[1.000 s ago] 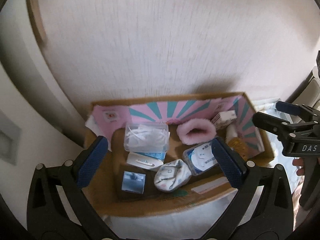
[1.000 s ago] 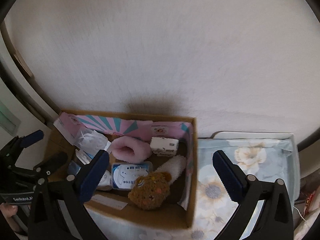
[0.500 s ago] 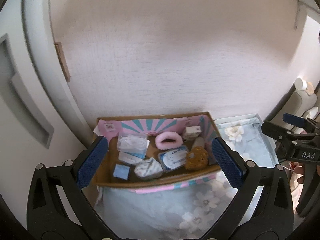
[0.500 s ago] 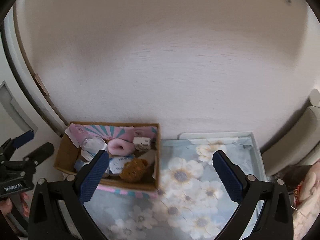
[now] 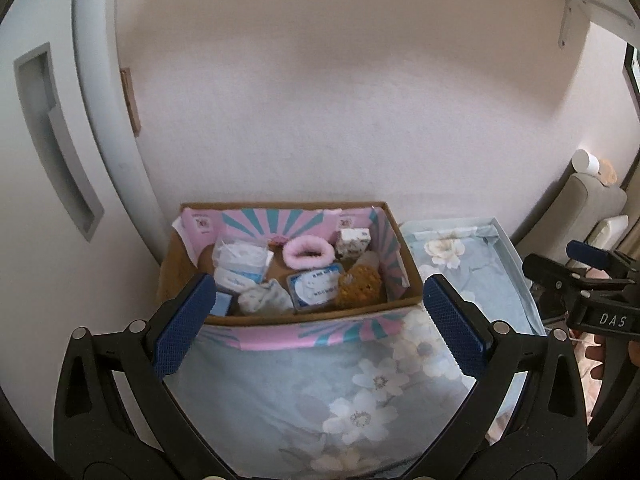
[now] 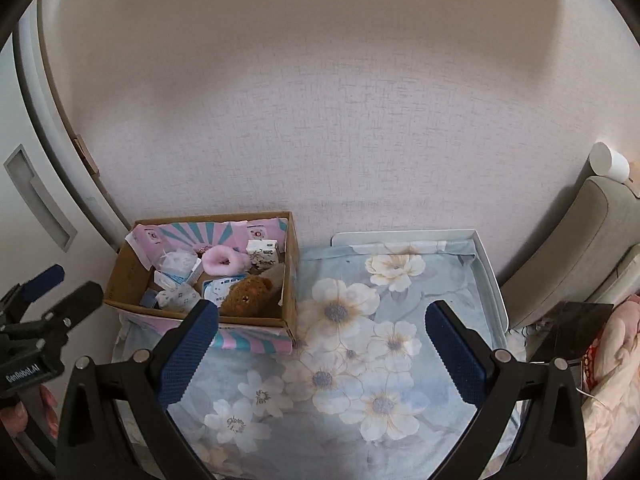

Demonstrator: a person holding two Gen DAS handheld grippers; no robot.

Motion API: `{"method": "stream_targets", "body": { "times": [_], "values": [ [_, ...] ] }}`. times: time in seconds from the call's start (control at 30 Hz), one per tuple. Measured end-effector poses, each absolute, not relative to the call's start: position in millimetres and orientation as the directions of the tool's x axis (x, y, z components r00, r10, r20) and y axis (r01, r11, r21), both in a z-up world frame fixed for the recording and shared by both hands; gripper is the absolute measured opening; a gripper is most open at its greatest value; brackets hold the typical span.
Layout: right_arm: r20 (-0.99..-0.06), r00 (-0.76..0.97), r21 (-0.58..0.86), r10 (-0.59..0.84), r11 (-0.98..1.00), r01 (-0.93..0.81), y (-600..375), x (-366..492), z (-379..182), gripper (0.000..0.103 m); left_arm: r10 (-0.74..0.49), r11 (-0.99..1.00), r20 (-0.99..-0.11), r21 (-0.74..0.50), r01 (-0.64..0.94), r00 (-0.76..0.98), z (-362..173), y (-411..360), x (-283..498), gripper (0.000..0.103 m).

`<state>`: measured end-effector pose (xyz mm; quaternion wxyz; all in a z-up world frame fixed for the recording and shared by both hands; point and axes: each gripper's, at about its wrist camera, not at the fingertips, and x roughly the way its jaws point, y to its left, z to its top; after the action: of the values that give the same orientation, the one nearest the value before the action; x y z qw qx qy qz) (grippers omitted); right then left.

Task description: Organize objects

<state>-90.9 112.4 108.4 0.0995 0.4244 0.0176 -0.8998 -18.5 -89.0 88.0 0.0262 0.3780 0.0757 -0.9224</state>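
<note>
Left wrist view: the left tongs (image 5: 320,320) are spread wide and hold nothing. Between and beyond the blue pads stands the cardboard box (image 5: 408,268), placed on the floral cloth (image 5: 360,380) against the wall (image 5: 340,100). Inside the box: a pink fluffy ring (image 5: 307,252) at the back, a small patterned carton (image 5: 352,242) to its right, a clear plastic case (image 5: 240,260) on the left, a blue-rimmed packet (image 5: 316,287) in front, a brown plush toy (image 5: 358,290) at front right, and a pale patterned pouch (image 5: 266,298) at front left. The right tongs (image 5: 560,264) appear at the right edge, also spread. Compared with one second earlier, the box appears much smaller and farther off, and the floral cloth in front of it is now visible; the tongs have been drawn back from it.

Right wrist view: the right tongs (image 6: 322,344) are spread and empty, over the floral cloth (image 6: 380,320) covering a white tray (image 6: 486,264). The cardboard box (image 6: 290,280) stands at the left end of the cloth, with the pink fluffy ring (image 6: 222,258) and brown plush toy (image 6: 248,296) inside. The left tongs (image 6: 60,288) show at the left edge. This view has likewise backed off since the earlier frame.
</note>
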Motion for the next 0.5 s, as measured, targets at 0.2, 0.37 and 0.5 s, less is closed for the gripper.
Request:
{"method": "stream_targets", "body": {
  "times": [0.2,0.37,0.5],
  "values": [
    [-0.759,-0.629,0.058,-0.167,-0.98,0.19,115.0,-87.3,111.7,0.102,0.01,-0.988,-0.693,-0.118,0.099,-0.721,93.0,-84.0,-14.4,0.103],
    [-0.757,-0.632,0.06,-0.165,-0.981,0.184,117.2,-85.8,113.8,0.102,0.013,-0.99,-0.692,-0.111,0.089,-0.721,96.5,-79.7,-15.1,0.103],
    [-0.755,-0.635,0.056,-0.162,-0.982,0.183,118.5,-86.1,114.6,0.102,0.014,-0.991,-0.69,-0.107,0.083,-0.724,97.7,-77.1,-15.0,0.103]
  ]
}}
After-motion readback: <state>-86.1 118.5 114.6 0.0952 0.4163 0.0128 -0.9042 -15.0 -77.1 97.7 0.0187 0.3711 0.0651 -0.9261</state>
